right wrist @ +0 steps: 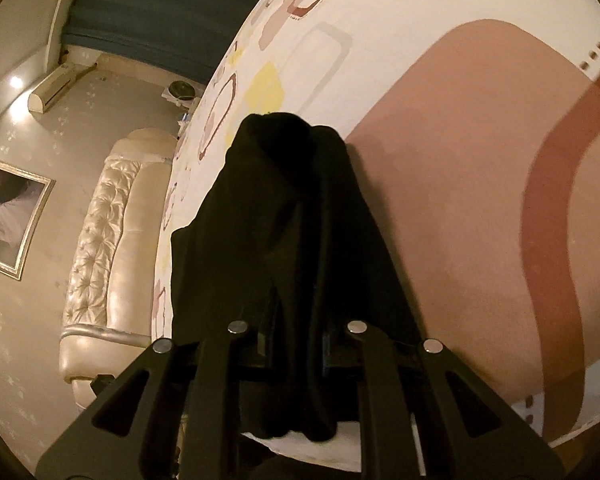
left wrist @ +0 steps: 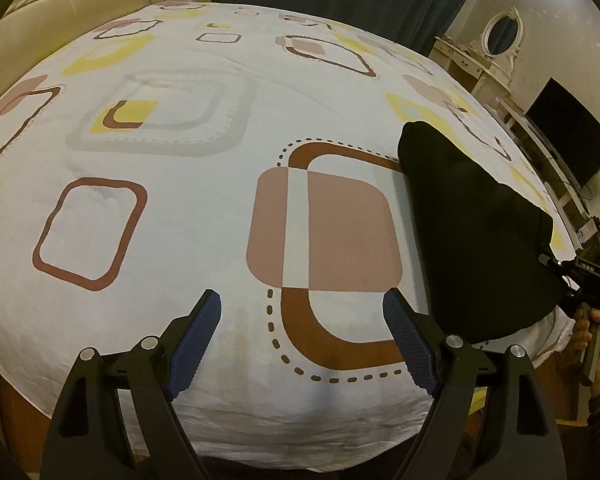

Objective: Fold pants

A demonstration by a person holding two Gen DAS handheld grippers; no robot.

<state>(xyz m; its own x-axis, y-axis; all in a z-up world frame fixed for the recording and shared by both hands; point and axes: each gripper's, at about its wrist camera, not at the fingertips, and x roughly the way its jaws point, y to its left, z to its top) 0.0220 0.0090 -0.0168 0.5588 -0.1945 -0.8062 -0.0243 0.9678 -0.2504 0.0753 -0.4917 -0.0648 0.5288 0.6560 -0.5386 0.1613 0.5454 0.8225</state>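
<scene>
black pants (right wrist: pixel 284 216) bunched in right gripper (right wrist: pixel 296 344), patterned bedsheet (right wrist: pixel 440 200)

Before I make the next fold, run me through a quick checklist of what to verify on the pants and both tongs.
1. Right tongs closed on black pants: ok.
2. Left tongs open and empty: ok.
3. Left tongs clear of the fabric: ok.
4. Pants lying flat: not ok, bunched and lifted off the bedsheet.
5. Free end of pants resting on the bed: ok.
6. Legs aligned inside the bundle: cannot tell.
</scene>
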